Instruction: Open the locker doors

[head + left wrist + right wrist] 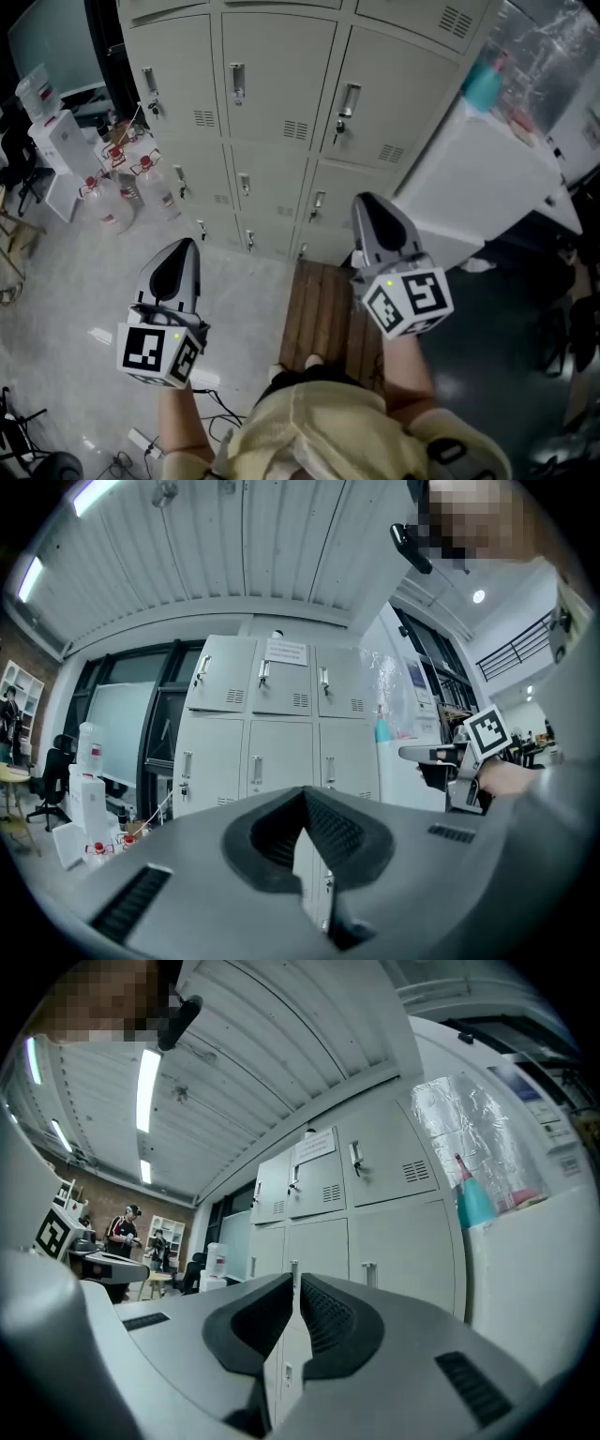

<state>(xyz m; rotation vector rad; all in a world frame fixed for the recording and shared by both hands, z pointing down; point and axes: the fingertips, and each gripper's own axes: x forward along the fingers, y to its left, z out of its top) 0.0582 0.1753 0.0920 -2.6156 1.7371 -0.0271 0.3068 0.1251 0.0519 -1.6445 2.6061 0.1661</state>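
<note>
In the head view, the lockers point(272, 103) are standing with every visible door closed, so no door is opened yet and the whole task is still waiting. The left gripper point(189, 246) and right gripper point(370, 202) are pointing roughly level towards them, well apart from any handle.

In the left gripper view, its fingers point(339, 832) are pressing together on nothing.

In the right gripper view, its fingers point(330, 1321) are likewise meeting empty, with the lockers ahead.

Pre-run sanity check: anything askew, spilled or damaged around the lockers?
Nothing stands out. Every visible door of the lockers sits shut and flush. The bottles on the floor to their left stand upright, no spill visible. Both the left tongs and the right tongs are shut and empty, clear of the doors.
</note>
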